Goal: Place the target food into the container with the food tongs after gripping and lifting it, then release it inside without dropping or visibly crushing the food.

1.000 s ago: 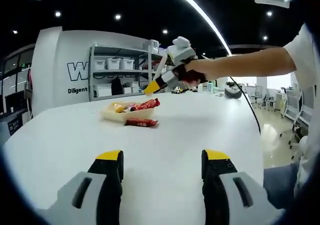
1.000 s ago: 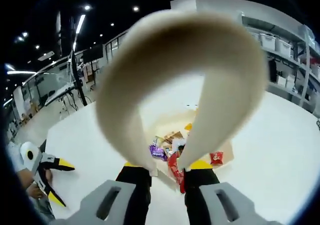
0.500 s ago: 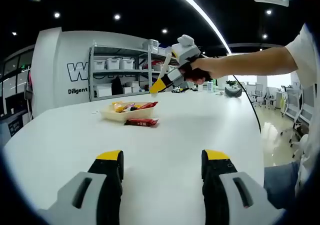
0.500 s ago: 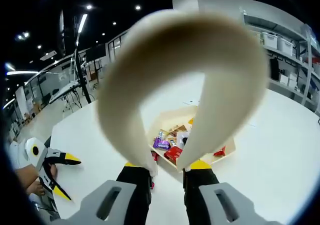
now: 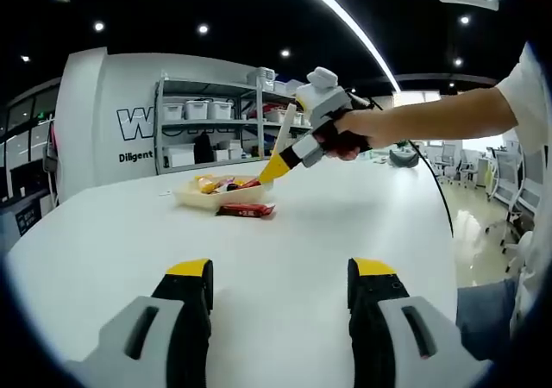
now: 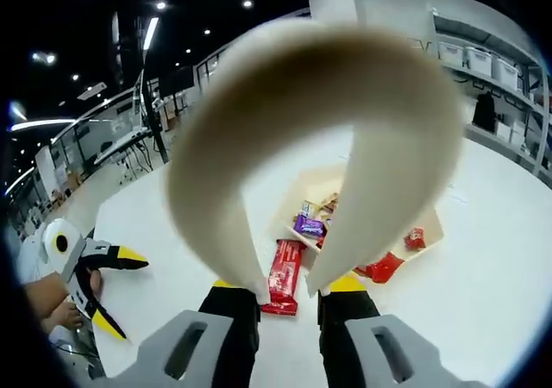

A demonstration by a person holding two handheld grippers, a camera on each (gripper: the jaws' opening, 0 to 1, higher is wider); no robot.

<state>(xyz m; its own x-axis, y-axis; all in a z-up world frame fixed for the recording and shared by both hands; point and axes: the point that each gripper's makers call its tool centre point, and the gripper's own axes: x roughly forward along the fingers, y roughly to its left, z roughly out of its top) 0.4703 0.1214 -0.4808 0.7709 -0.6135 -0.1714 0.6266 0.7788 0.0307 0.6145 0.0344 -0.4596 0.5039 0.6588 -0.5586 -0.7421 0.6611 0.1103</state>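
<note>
right gripper (image 6: 289,297) is seen clenched on cream food tongs (image 6: 302,147), drawn back off the container (image 5: 220,196) since a second ago, red packet (image 6: 283,276) left on bare white table (image 5: 328,224) beside its rim, left gripper (image 5: 280,276) parted over open tabletop.

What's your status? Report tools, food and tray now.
Right tool shut on the tongs, over the tray. Left tool open, low over the table. Red packet outside the tray.

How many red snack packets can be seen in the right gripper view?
3: one red packet flat on the table beside the container, two by its edge. The tongs may hide more.
</note>
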